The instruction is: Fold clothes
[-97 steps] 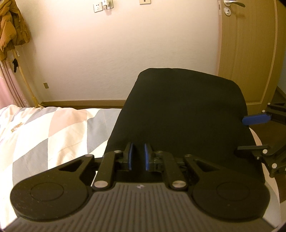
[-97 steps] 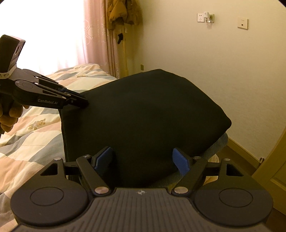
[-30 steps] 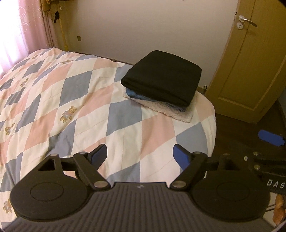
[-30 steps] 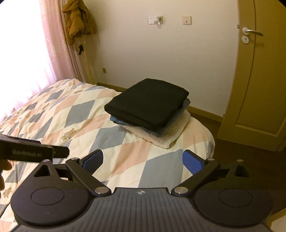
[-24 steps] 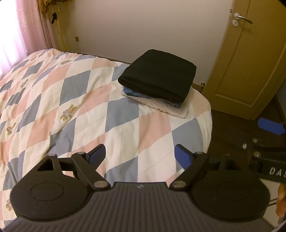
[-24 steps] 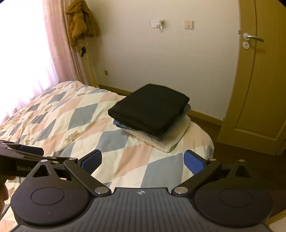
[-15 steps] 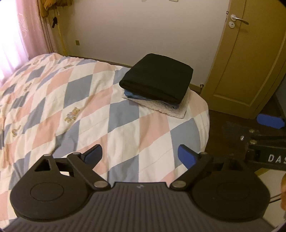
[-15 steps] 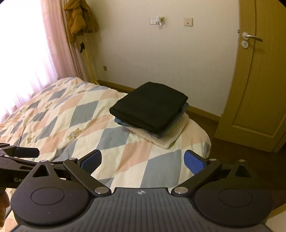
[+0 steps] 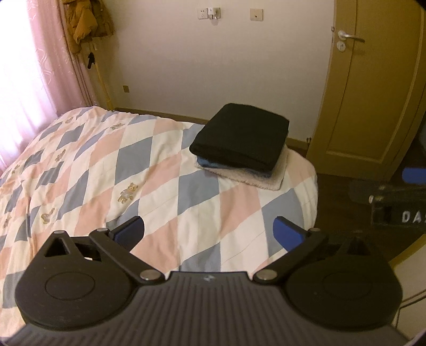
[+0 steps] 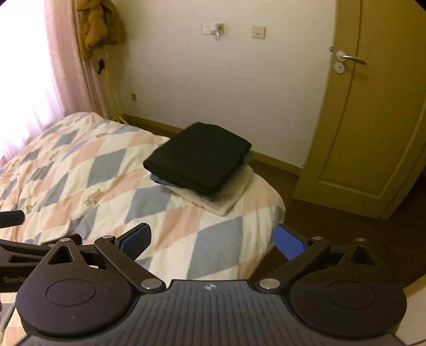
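Resting at the far corner of a bed [image 9: 165,170] is a neat stack of folded clothes [image 9: 241,149], seen from two handheld grippers held well back from it. The stack has three layers: a black folded garment [image 9: 239,139] on top, a blue piece [image 9: 213,163] showing as a thin edge beneath it, and a cream fleecy piece [image 9: 266,179] at the bottom, sticking out a little past the others. The bed is covered by a quilt [image 9: 106,173] patterned in pink, grey-blue and white diamonds with small teddy bears.

From the left wrist view, the left gripper [image 9: 209,231] hovers above the near part of the quilt, its blue-padded jaws spread wide with nothing between them. At the right edge of that view, part of the right gripper [image 9: 394,197] shows, black with white letters, beyond the side of the bed.

From the right wrist view, the right gripper [image 10: 213,241] also has its jaws wide apart and empty, above the bed's near edge, with the stack [image 10: 199,170] ahead and well apart from it. The left gripper [image 10: 16,239] shows as dark bars at the left edge.

Behind the bed stand a pale wall, a pink curtain [image 9: 34,69] at the left with a mustard jacket [image 9: 85,24] hanging beside it, and a closed wooden door [image 9: 372,87] at the right.
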`<state>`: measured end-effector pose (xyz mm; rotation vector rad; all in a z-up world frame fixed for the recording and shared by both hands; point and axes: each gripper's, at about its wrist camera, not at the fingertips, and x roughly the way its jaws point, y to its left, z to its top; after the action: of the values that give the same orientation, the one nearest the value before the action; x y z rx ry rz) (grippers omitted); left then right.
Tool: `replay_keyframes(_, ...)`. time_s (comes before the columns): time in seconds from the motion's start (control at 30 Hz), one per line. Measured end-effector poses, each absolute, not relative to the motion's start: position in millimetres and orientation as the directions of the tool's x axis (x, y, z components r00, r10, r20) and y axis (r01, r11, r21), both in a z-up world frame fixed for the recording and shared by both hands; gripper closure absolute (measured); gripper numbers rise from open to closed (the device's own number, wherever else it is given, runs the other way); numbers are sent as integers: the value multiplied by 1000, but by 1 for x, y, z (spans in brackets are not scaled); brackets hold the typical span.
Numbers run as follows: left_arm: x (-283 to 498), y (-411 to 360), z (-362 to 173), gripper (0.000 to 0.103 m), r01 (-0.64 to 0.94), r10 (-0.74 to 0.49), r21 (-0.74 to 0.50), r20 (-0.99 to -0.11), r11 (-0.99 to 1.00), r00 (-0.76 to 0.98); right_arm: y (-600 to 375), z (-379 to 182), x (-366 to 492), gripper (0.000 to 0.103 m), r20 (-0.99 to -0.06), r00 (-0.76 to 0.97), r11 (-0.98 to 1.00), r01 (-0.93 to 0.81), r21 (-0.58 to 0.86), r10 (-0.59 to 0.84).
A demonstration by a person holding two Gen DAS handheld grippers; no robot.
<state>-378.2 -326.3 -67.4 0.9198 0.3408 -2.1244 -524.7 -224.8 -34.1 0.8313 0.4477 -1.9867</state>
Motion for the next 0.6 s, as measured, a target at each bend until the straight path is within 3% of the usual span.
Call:
replay_keyframes(0.27, -381, -320, -56, 1, 796, -604, 90, -703, -599, -376, -222, -33, -534, 2, -721, -363, -538, 843, 16, -590)
replay_keyframes(0.6, -406, -346, -58, 1, 820, -530, -7, -760, -572, -376, -243, -38, -570, 1, -749, -300, -520, 851, 70, -591)
